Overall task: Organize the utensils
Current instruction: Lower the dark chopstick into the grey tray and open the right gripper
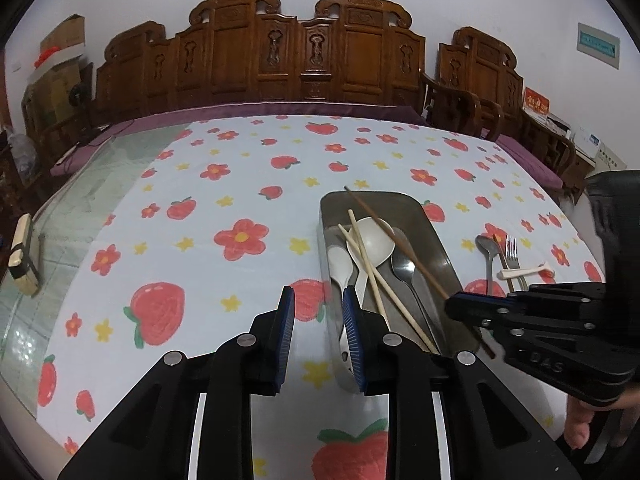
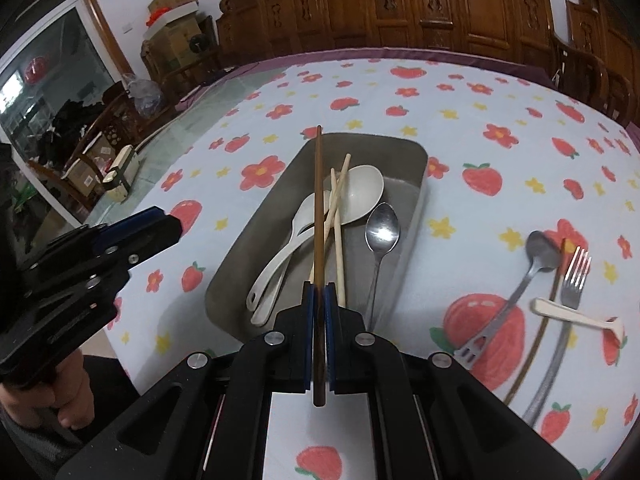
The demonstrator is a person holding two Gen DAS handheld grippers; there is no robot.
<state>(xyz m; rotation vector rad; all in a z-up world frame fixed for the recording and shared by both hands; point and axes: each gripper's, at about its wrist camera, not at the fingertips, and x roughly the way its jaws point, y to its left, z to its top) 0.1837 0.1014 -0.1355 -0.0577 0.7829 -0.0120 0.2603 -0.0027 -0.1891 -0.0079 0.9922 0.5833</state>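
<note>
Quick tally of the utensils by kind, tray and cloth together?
pale wooden chopsticks: 2
dark brown chopsticks: 2
white plastic spoons: 2
metal spoons: 2
metal fork: 1
small white piece, kind unclear: 1
Total: 10

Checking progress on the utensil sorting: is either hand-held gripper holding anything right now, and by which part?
The right hand-held gripper is clamped on a dark brown chopstick near its lower end, the rest reaching over the metal tray. The left hand-held gripper is open and holds nothing.
</note>
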